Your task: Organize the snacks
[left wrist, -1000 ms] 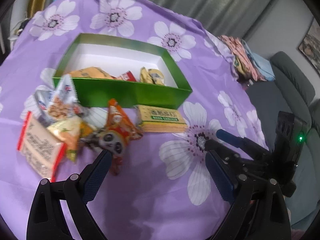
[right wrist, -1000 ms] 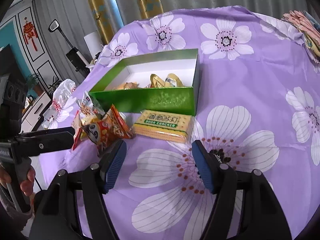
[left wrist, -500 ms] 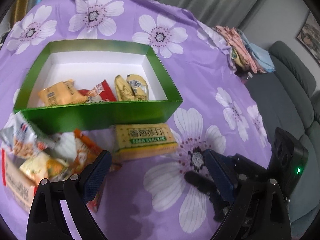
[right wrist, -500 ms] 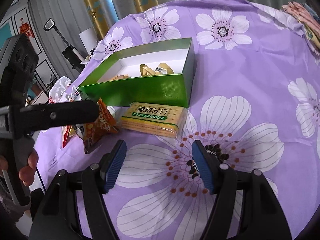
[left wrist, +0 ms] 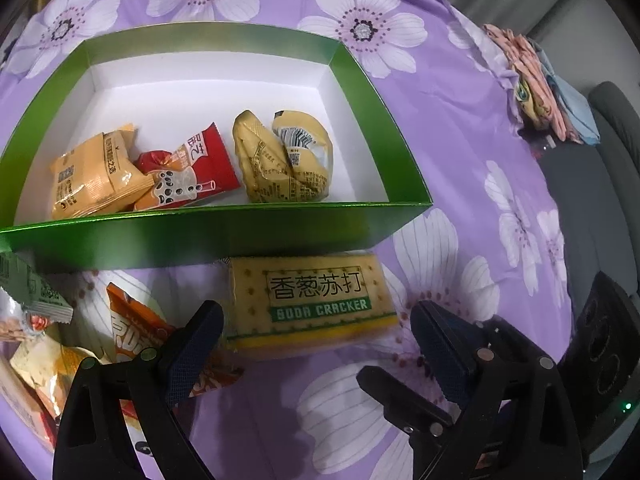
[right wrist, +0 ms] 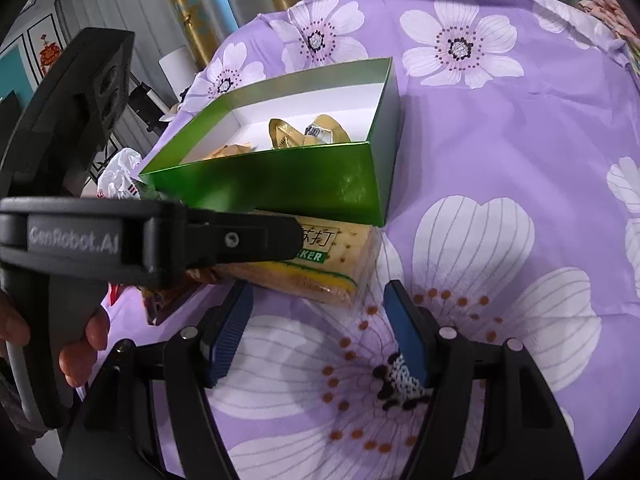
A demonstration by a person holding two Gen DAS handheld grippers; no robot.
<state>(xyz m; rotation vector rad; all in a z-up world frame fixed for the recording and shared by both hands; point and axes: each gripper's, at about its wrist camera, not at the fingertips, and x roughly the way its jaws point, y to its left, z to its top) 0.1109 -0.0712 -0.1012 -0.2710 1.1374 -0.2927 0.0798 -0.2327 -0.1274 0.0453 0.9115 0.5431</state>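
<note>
The left gripper (left wrist: 316,344) is wide apart and empty, with the soda cracker pack (left wrist: 310,304) lying flat between its tips, touching the near wall of the green box (left wrist: 208,236). The right gripper (right wrist: 316,332) is apart and empty too, just near the pack's right end. Both could bump each other, or push the pack under the box wall. The pack says "SODA CRACKER". The left gripper's side says "GenRobot.AI".
</note>
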